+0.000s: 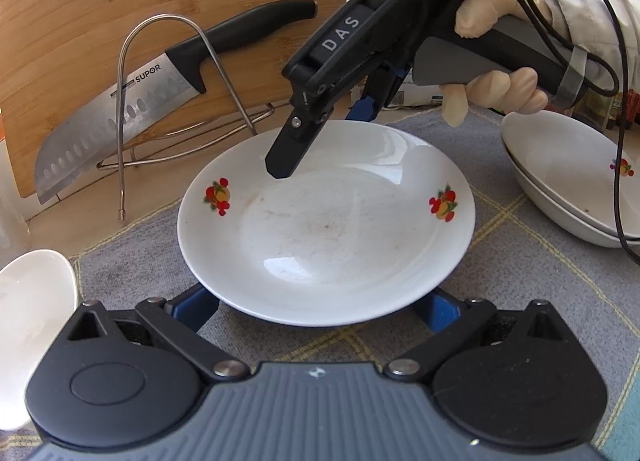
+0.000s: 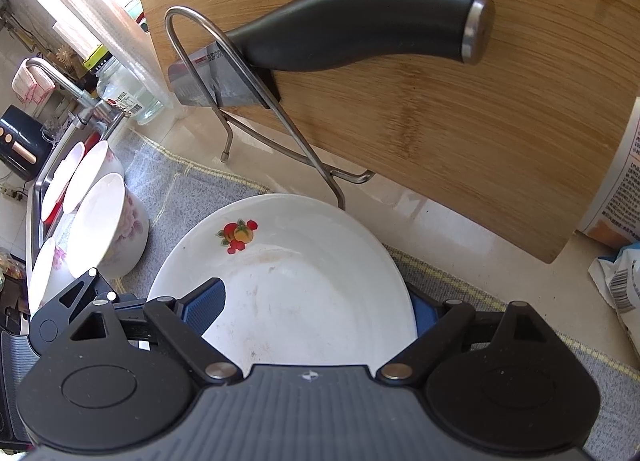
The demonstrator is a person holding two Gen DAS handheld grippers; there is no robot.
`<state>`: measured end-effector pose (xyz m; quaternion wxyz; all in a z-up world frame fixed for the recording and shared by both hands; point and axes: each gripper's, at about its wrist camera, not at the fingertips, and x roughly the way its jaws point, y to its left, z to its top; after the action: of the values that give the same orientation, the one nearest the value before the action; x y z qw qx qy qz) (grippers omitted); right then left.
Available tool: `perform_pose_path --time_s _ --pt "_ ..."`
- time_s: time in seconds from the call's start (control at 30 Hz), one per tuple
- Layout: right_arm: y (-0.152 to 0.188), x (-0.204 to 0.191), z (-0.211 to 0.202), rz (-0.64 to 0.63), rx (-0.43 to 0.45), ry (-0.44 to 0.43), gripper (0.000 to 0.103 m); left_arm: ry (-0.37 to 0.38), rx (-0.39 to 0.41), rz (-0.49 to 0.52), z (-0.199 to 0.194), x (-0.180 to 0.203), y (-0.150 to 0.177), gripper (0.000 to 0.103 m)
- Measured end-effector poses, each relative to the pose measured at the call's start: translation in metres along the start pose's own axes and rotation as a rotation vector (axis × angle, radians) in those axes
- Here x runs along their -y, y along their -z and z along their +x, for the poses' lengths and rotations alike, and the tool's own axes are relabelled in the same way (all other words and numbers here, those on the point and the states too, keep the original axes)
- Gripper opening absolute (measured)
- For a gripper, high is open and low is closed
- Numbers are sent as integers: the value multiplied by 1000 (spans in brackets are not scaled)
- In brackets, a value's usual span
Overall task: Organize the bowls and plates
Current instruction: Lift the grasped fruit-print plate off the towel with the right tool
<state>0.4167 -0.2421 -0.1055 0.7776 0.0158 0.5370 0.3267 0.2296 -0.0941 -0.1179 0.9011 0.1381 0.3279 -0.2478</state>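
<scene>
Worktop (image 1: 132, 261): grey checked cloth under white fruit-print plate (image 1: 326, 221).
Left gripper (image 1: 320, 311): jaws apart, plate's near rim between them.
Right gripper (image 1: 320, 133): jaws apart astride far rim.

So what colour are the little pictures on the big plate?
Red and orange fruit with green leaves, on the white plate. The left wrist view shows two of them best.

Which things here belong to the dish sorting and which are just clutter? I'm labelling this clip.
Part of the job:
- fruit-print plate, between both open grippers, right gripper, left gripper
- stacked plates
- floral bowls

Just lying about:
- knife
- wire rack
- cutting board
- glass jar
</scene>
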Motion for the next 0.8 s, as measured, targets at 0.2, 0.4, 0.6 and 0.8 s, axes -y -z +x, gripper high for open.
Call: perform_pose_path --time_s 0.2,0.4,0.6,0.8 --pt "3 -3 -1 -6 -4 7 95 1 3 2 -3 2 0 102" --pt "7 -5 -2 -7 -10 9 95 -1 0 16 -5 5 1 102" --pt "14 -10 -9 -9 -8 7 95 -1 5 24 -11 5 0 102" --pt "20 -20 -18 -17 3 9 95 -7 12 26 -21 9 0 102"
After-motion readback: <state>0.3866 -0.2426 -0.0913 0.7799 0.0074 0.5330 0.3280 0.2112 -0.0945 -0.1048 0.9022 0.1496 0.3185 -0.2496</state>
